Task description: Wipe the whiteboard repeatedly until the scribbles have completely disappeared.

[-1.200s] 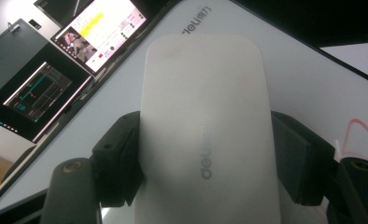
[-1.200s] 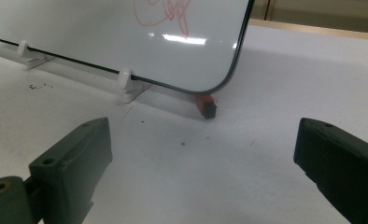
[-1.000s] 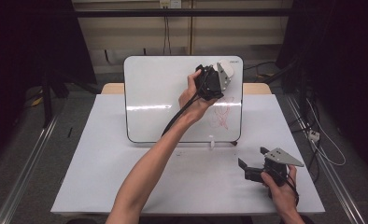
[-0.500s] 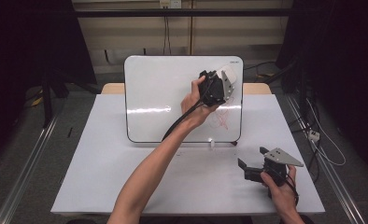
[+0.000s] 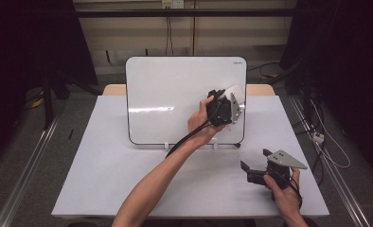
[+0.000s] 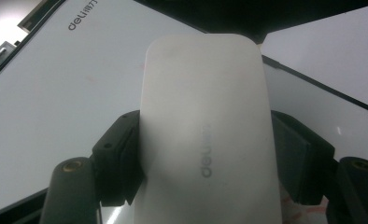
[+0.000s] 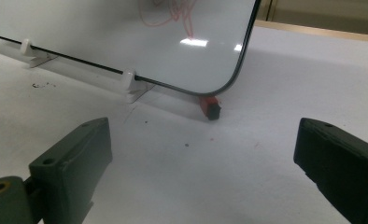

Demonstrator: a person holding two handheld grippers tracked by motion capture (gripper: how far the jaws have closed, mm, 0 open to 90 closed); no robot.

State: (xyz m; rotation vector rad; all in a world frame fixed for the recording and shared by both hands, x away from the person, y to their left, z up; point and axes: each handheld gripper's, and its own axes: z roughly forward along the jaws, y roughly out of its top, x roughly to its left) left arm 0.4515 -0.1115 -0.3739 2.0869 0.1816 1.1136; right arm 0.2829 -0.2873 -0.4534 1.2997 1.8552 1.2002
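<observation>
Gripping eraser (image 5: 235, 96), left gripper (image 5: 222, 109) pressed it to whiteboard (image 5: 175, 94), far right. Left gripper view: jaws clamped eraser's (image 6: 205, 140) long sides; looked light, stiff, slick. Right gripper view: jaws wide, empty; red scribbles (image 7: 173, 14) on board.

White table (image 5: 104, 179); small red-black object (image 7: 210, 107), perhaps marker cap, lying on it.

Left gripper (image 5: 231, 105) against whiteboard (image 5: 175, 94)
</observation>
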